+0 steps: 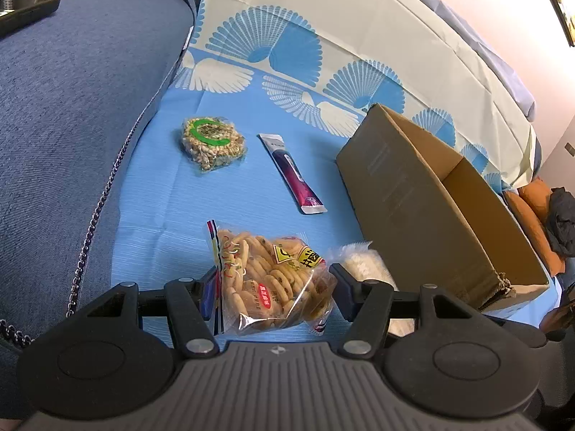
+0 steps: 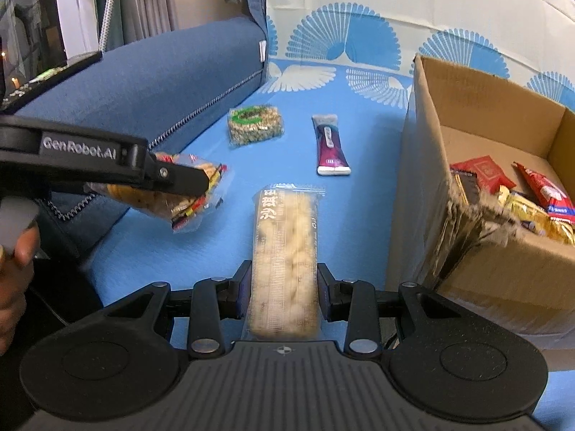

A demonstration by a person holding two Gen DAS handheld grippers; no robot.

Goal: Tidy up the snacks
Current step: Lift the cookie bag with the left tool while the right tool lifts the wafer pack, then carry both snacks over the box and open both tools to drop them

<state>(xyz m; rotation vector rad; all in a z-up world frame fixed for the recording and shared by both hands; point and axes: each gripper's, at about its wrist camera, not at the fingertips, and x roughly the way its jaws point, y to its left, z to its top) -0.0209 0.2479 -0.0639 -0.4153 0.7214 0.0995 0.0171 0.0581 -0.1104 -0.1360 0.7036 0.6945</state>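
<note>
My left gripper (image 1: 274, 287) is shut on a clear bag of small round biscuits (image 1: 276, 280). In the right wrist view that left gripper (image 2: 196, 185) holds the biscuit bag (image 2: 169, 201) a little above the blue cloth. My right gripper (image 2: 284, 287) is shut on a long pale snack bar pack (image 2: 284, 248), which points away from me; its pale end (image 1: 363, 262) shows beside the box. An open cardboard box (image 1: 431, 208) stands to the right, and its inside (image 2: 503, 143) holds several wrapped snacks (image 2: 539, 201).
On the blue cloth (image 1: 172, 208) lie a green-labelled puffed grain cake pack (image 1: 212, 143) (image 2: 255, 125) and a purple sachet (image 1: 293, 174) (image 2: 330, 143). A blue sofa cushion (image 1: 79, 100) borders the cloth on the left. A hand (image 2: 18, 251) grips the left tool.
</note>
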